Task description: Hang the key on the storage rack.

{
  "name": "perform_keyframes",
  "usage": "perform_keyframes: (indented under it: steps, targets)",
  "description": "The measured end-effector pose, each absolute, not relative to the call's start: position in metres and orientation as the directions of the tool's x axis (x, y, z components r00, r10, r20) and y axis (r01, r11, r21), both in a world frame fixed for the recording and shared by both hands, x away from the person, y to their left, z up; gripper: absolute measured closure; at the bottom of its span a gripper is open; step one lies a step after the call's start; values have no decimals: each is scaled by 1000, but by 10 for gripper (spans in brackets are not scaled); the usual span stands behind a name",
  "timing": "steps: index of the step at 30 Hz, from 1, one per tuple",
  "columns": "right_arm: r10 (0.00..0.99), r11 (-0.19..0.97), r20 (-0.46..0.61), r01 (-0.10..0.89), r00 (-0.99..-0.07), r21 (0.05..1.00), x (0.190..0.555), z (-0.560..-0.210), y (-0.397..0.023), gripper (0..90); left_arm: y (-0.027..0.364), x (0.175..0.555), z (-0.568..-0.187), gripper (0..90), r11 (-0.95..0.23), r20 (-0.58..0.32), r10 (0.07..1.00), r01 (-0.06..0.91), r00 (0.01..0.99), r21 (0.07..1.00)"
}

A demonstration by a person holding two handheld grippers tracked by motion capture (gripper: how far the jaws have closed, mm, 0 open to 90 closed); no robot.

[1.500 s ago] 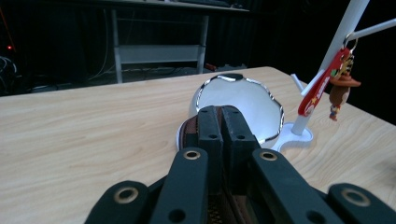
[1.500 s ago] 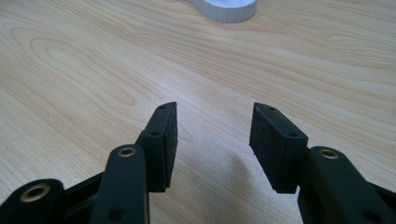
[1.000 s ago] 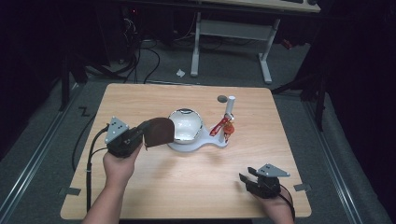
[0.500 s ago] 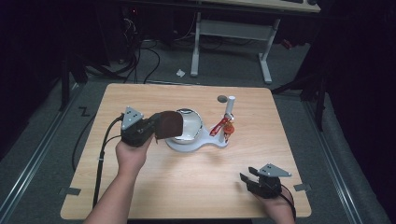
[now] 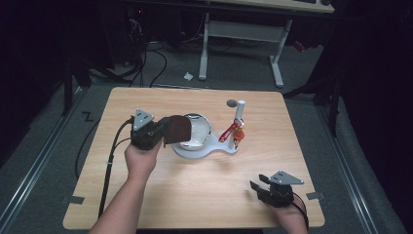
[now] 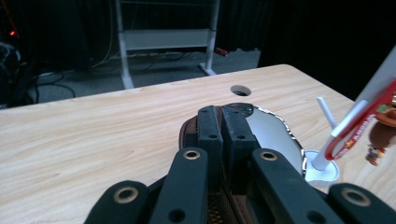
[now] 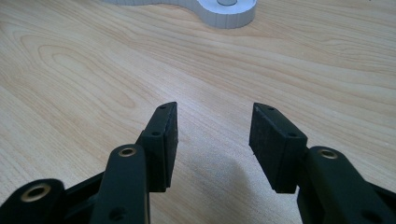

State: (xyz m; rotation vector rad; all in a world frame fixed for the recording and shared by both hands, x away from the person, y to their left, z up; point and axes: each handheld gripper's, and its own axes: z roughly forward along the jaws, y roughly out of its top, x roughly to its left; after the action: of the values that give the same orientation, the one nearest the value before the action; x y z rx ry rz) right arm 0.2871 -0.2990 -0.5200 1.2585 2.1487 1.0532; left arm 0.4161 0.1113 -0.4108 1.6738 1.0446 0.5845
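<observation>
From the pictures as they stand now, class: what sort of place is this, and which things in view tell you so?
Probably a lab or workshop set up for recording, not a home. A bare wooden table stands on grey carpet in a darkened room; bundled cables lie on the floor behind it, beside a metal-legged desk frame.
</observation>
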Motion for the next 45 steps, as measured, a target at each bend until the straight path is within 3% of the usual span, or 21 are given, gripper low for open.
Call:
perform_keyframes:
  steps: [13,32,45]
  targets:
    - [869,295,14,540,-494,788,287,-519,-300,528,97,428,-417,871,-102,-94,886,387,455,916]
    - [866,298,14,537,-500,789,285,-519,-299,527,76,433,-434,851,-97,-109,881,400,460,911]
    - [866,299,11,535,-501,790,285,-518,-299,527,75,432,-436,700,-81,-124,874,393,469,916]
